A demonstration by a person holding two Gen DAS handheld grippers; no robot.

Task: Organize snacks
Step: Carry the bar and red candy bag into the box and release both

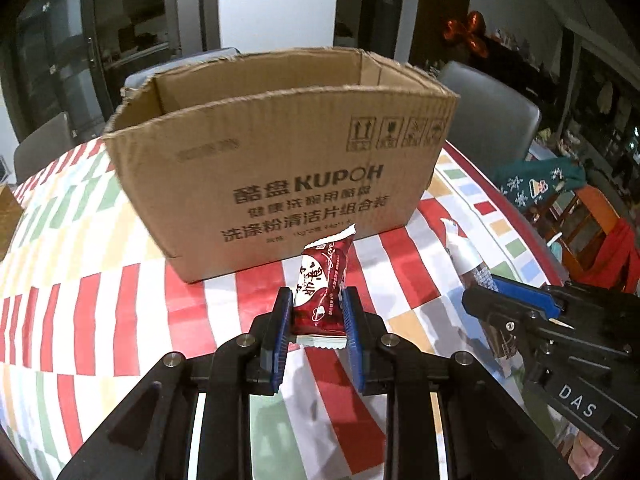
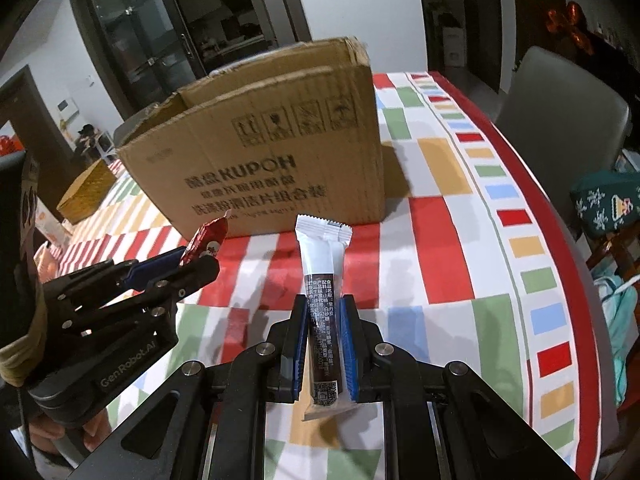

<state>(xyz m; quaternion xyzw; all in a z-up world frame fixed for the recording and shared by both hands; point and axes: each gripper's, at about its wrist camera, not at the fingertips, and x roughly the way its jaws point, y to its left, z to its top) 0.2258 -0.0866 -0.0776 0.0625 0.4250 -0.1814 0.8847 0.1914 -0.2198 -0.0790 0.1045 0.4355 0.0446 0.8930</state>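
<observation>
Gripping a red packet [image 1: 322, 284] between its blue pads, the left gripper [image 1: 316, 300] holds it upright above the striped tablecloth [image 1: 100, 300], near the open box [image 1: 280, 152]. Beside it, the right gripper [image 2: 324, 312] clamps a white-and-brown stick [image 2: 323, 280], tip toward the box.

L gripper [image 1: 316, 312] & R gripper [image 2: 325, 322]: both clamped tight, side by side, angled down.

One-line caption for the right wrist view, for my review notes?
Right gripper shut on a white-and-black snack stick, facing the open cardboard box; left gripper holds a red packet.
</observation>
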